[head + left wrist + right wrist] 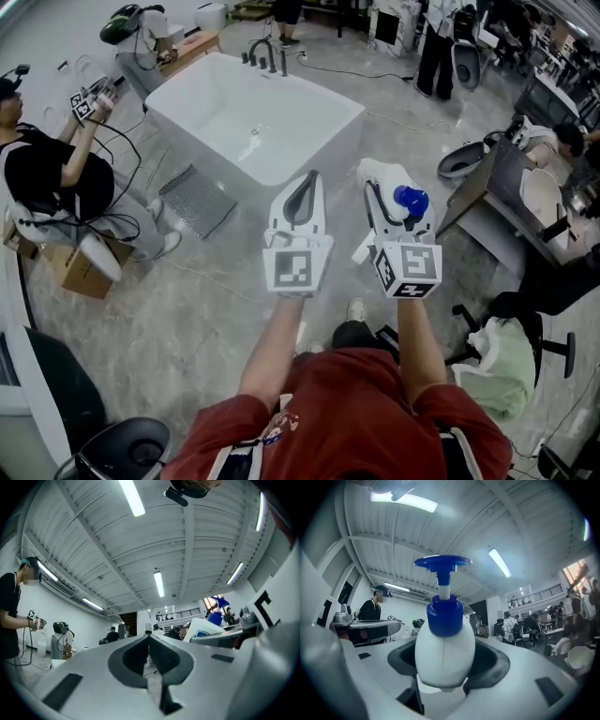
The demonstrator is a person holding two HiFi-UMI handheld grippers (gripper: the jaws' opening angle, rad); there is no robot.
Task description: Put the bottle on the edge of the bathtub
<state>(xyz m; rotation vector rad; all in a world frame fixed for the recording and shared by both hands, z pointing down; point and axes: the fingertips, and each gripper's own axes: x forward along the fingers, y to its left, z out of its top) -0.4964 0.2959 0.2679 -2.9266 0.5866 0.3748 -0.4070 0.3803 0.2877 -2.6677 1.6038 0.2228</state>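
a grey polished floor [187,309] fills most of the head view. on it stands a white freestanding bathtub [309,91], set at an angle, with dark taps [265,52] at its far end and a ribbed grey mat [197,199] lying on the floor just beside its left side. at the left edge a person in a black top [47,178] sits holding another marker-cube tool. nearer the camera, two bare forearms reach out from a red shirt. the left claw [149,641] has its jaws pressed together with nothing between them. it is held side by side with the right claw [447,658], whose jaws pinch the white belly of the bottle [444,653]. the bottle stands upright with its blue pump on top. in the head view the bottle [411,200] is carried in the air on the near side of the bathtub, off its near right corner and apart from its rim.
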